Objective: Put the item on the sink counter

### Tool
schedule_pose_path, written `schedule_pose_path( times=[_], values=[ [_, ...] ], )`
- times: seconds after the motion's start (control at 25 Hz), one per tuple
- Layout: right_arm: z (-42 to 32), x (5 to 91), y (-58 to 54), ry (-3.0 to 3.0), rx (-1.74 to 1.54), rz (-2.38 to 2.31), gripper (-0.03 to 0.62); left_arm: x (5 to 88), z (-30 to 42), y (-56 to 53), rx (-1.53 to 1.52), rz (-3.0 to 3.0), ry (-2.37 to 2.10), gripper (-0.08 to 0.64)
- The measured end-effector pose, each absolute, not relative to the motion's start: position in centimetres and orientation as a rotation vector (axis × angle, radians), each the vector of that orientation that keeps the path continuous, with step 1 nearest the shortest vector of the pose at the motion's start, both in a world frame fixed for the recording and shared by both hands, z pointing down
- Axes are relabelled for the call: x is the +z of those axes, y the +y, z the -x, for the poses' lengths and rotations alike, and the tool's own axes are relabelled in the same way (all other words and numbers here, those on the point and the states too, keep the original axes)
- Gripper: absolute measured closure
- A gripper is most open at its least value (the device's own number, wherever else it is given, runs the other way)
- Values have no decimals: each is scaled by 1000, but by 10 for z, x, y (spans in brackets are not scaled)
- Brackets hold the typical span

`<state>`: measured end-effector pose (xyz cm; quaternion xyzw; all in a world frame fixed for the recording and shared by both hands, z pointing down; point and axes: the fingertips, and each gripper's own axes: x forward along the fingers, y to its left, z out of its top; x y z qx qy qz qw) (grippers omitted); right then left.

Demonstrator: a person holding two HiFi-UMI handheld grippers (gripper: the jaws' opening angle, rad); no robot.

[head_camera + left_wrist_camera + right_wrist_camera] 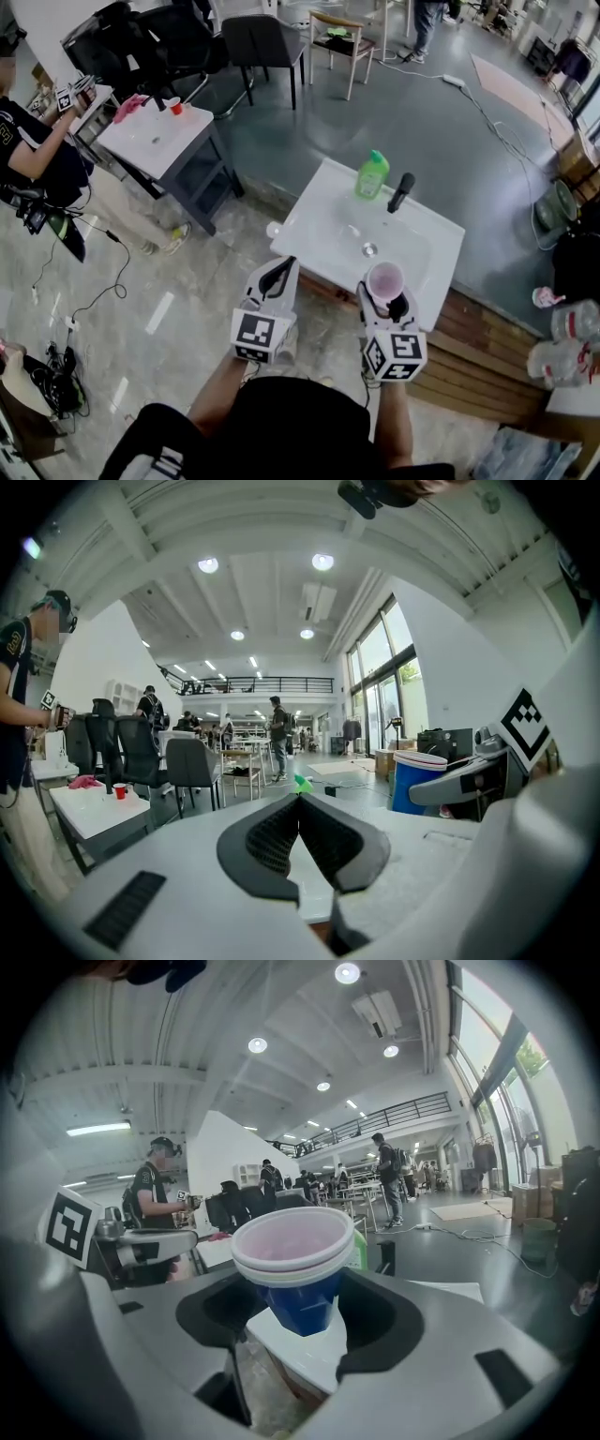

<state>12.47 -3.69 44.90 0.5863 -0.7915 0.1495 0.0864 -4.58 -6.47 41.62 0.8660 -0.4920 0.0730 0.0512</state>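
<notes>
A blue plastic cup [385, 279] with a white rim and a pink inside stands upright between the jaws of my right gripper [385, 296], which is shut on it. In the right gripper view the cup [298, 1269] fills the middle and the jaws press on its blue wall. It hangs over the near edge of the white sink counter [319, 208]. My left gripper [277, 274] is shut with nothing in it, just left of the counter's near corner. Its pads [281, 841] meet in the left gripper view, where the cup [419, 782] shows at the right.
On the counter stand a green bottle [372, 175] and a black faucet [401, 192] behind the basin's drain [369, 249]. A second white sink table [155, 141] with a red cup [175, 106] stands at the back left beside a person [37, 150]. Chairs [267, 42] stand behind.
</notes>
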Motion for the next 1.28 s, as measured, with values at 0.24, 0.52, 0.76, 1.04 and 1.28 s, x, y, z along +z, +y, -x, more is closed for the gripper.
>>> schedule_pose_path(
  times=[0.24, 0.52, 0.76, 1.04, 1.28],
  values=[
    [-102, 448, -78, -2364, 449, -1733, 319, 416, 68, -103, 219, -2621, -1504, 557],
    [-74, 450, -115, -2369, 435, -1726, 319, 421, 93, -139, 215, -2623, -1499, 557],
    [-55, 457, -137, -2361, 424, -1744, 318, 425, 111, -163, 211, -2642, -1476, 557],
    [-43, 465, -164, -2346, 423, -1775, 318, 431, 118, -189, 212, -2667, -1431, 557],
    [-35, 466, -185, -2332, 417, -1783, 318, 434, 125, -209, 213, -2678, -1408, 557]
  ],
)
